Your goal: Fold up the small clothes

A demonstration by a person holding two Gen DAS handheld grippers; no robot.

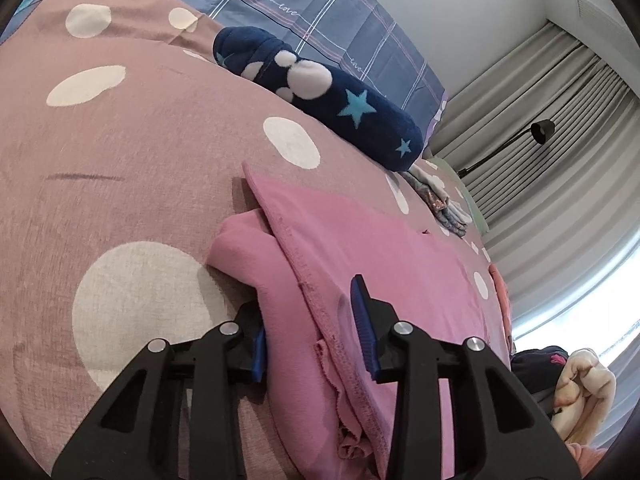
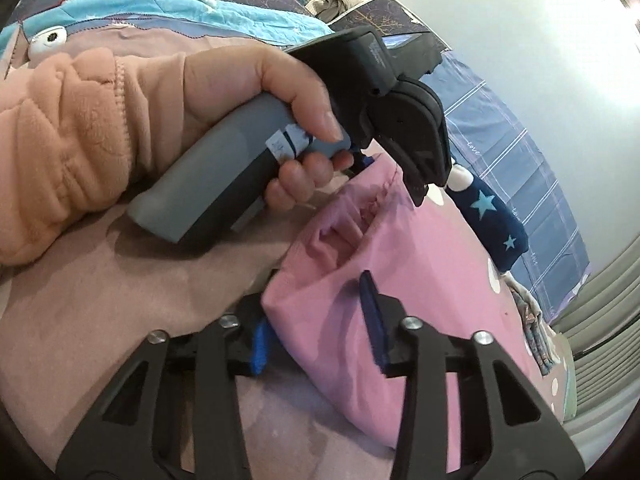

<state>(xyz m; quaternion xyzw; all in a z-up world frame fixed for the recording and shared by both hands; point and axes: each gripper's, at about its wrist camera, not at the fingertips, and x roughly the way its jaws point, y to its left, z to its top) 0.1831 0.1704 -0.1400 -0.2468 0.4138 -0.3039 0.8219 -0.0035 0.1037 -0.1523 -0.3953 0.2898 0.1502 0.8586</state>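
Left wrist: the left claw [image 1: 316, 324] pinches the pink garment's [image 1: 360, 232] near edge on the bed [image 1: 120, 160].

Right wrist: the right claw [image 2: 318, 322] grips its folded corner; a hand [image 2: 256, 92] holds the other tool. Grasping seems done; next, lift both edges together and fold over.

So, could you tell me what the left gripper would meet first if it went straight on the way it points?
The left gripper already straddles the pink garment, so more of that cloth comes first; beyond it probably the dotted bedspread.
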